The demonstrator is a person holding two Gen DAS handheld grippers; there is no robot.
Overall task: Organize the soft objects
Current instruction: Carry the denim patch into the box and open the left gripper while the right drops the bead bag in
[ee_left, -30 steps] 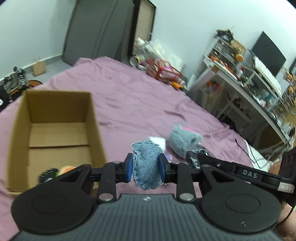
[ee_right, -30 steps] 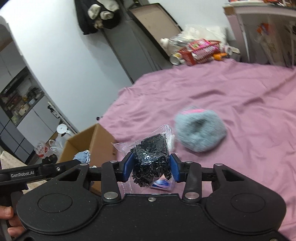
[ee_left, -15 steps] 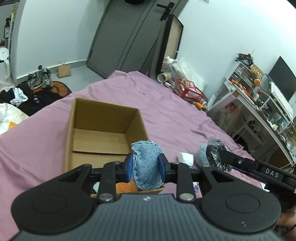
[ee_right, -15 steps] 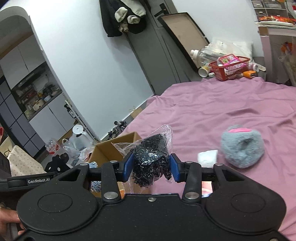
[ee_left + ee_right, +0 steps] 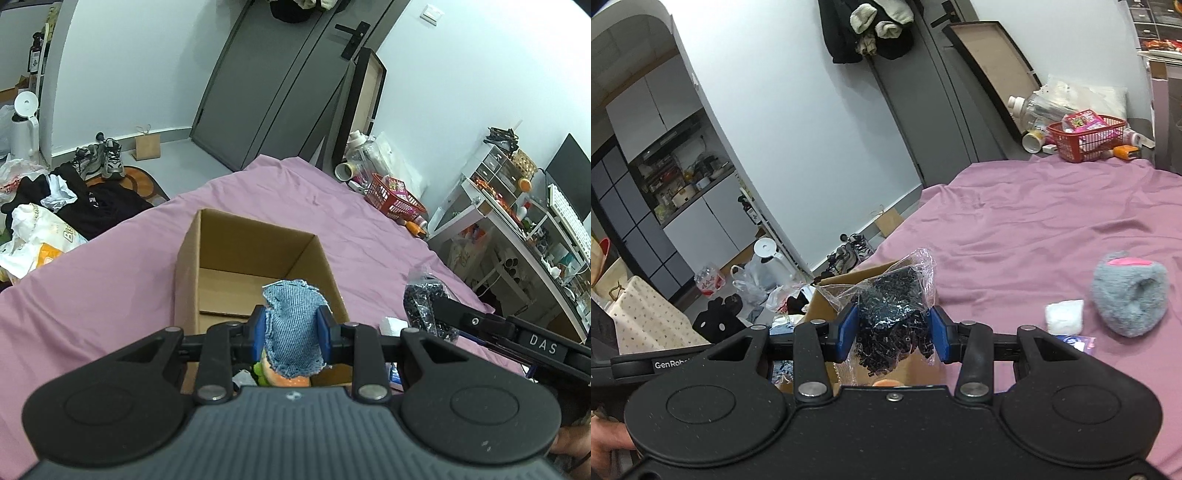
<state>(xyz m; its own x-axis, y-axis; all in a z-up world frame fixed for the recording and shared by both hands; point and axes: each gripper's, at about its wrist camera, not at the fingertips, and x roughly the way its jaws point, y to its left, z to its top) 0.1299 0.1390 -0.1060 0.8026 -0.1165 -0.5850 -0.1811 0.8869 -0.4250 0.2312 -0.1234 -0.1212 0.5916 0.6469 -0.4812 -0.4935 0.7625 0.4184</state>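
Denim cloth (image 5: 293,325) sits clamped between the jaws of the left gripper (image 5: 291,332), bunched and held above the near end of the open cardboard box (image 5: 255,273) on the bed (image 5: 110,288). It looks light and limp, so a pinch across its bulk suits it. The right gripper (image 5: 893,332) has its jaws clamped on a crinkly plastic bag of black bits (image 5: 890,314); that likely slips and shifts, and is best held mid-body. A grey plush (image 5: 1128,299) lies on the sheet, soft and easy to squeeze anywhere.
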